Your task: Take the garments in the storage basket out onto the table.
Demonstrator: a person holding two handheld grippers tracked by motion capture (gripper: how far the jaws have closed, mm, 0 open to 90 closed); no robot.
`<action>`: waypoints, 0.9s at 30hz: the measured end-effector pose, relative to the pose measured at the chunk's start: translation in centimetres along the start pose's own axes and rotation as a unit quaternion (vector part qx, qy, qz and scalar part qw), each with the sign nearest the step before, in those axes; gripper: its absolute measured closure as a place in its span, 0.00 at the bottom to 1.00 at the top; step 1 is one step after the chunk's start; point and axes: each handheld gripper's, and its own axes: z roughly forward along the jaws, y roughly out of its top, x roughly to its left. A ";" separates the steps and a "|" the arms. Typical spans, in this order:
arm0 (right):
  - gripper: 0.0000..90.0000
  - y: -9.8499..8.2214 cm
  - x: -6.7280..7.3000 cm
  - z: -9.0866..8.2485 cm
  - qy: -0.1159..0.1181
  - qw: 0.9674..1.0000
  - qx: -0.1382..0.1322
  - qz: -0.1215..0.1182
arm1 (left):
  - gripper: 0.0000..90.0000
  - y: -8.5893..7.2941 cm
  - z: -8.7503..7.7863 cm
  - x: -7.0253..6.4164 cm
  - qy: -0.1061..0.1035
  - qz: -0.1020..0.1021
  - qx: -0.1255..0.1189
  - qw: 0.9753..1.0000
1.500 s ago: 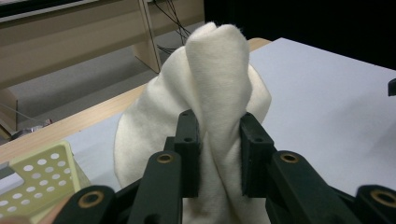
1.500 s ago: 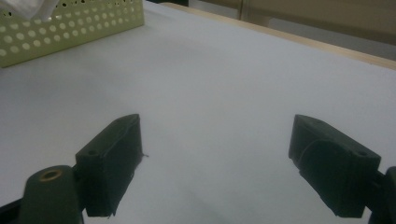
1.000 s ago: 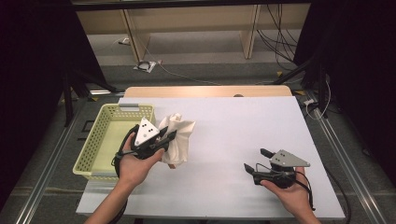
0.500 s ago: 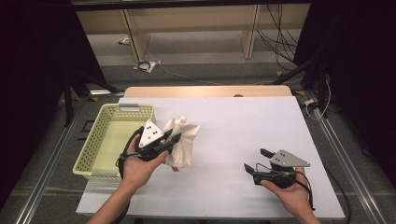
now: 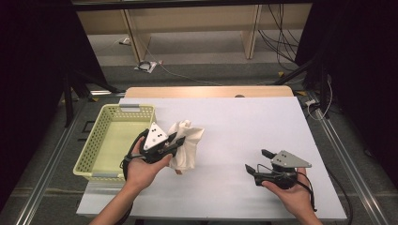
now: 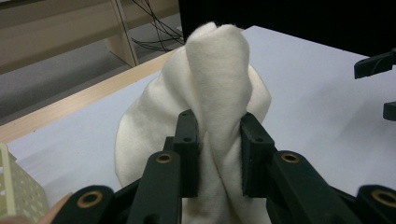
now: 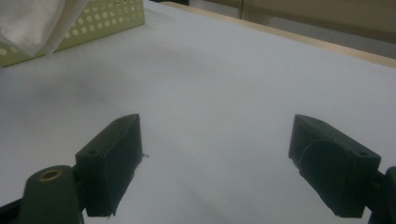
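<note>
Slightly lower and nearer the person than a second ago, the left gripper (image 5: 174, 140) has its fingers (image 6: 187, 140) pinched on a fold of the cream cloth (image 6: 219, 74), which hangs bunched just right of the yellow basket (image 5: 101, 140) above the white desk (image 5: 244, 126). Well apart, the right gripper (image 5: 256, 165) rests unmoved, fingers (image 7: 112, 154) spread wide and holding nothing.

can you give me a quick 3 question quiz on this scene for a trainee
1. True or false: the left gripper is clamped on the white cloth.
2. The right gripper has its jaws: A) open with nothing between them, B) shut on the cloth, C) shut on the basket?
3. What stands just left of the cloth in the high view?

Key: 1 true; 2 A; 3 the yellow-green basket.
</note>
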 end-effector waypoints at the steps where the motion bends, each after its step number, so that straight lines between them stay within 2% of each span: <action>1: 0.20 0.0 0.0 0.0 0.000 1.000 0.000 0.001 | 0.80 -0.1 0.1 0.0 0.000 -0.001 0.000 1.000; 12: 0.20 0.0 0.0 0.0 -0.001 1.000 0.001 0.000 | 0.80 -0.4 0.7 -0.5 -0.012 -0.008 0.005 1.000; 27: 0.20 0.0 0.0 0.0 0.000 1.000 0.001 0.000 | 0.80 -1.4 2.0 -1.2 -0.017 -0.010 0.022 1.000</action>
